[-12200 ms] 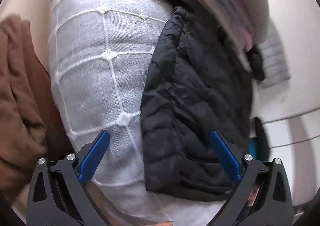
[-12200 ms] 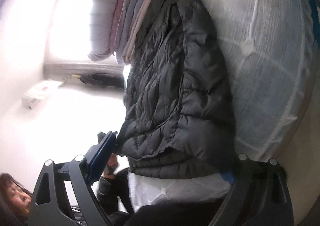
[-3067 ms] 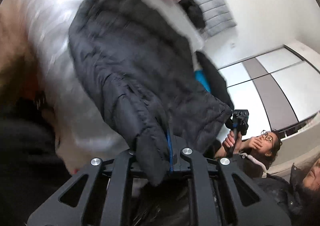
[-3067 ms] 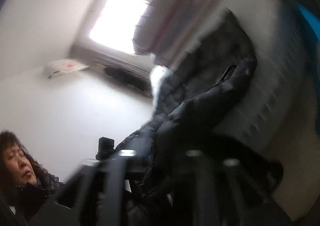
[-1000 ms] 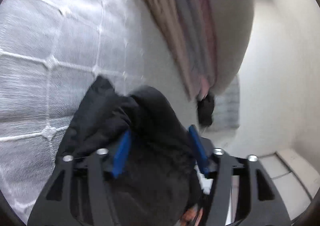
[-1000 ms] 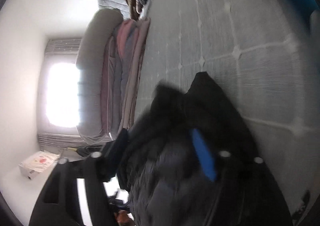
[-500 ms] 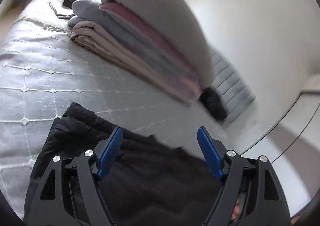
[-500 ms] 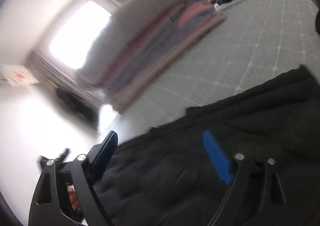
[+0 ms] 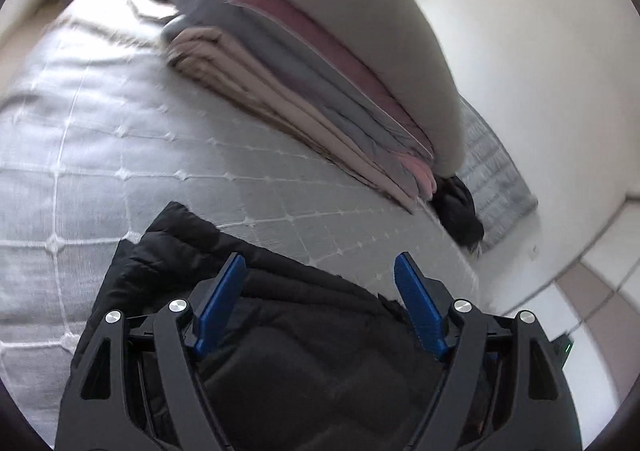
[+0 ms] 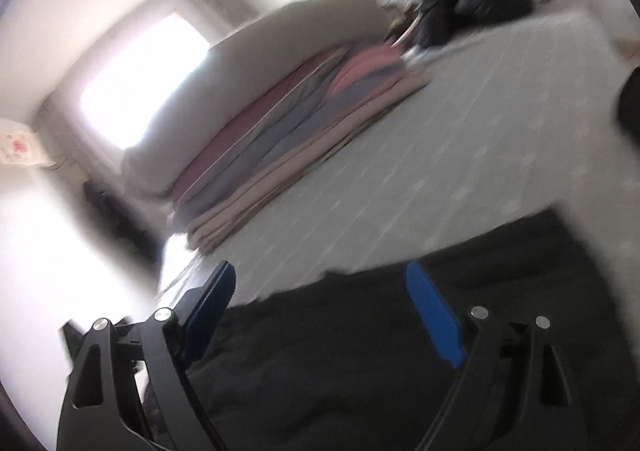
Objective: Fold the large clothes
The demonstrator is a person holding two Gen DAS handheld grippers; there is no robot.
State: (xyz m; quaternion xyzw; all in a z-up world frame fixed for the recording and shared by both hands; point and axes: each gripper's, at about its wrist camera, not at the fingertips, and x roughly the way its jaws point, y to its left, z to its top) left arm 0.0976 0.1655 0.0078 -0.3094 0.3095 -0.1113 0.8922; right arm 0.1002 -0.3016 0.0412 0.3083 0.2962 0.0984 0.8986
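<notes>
White quilted bed [image 9: 132, 155] fills both views, and the black puffer jacket [image 9: 312, 335] lies on its near part. Above the jacket, the left gripper [image 9: 320, 271] has its blue fingers [image 9: 222, 307] spread wide, clamping nothing. The right gripper [image 10: 322, 283] likewise stands wide, its jaws having just been opening. Farther back sits a stack of folded bedding [image 9: 320, 63].

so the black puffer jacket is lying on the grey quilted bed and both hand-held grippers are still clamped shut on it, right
Not quite. The black puffer jacket does lie on the grey quilted bed, but neither gripper is clamped on it. The left wrist view shows the left hand-held gripper with its jaws apart above the fabric, and the right wrist view shows the same for the right hand-held gripper; both have just been opening.
</notes>
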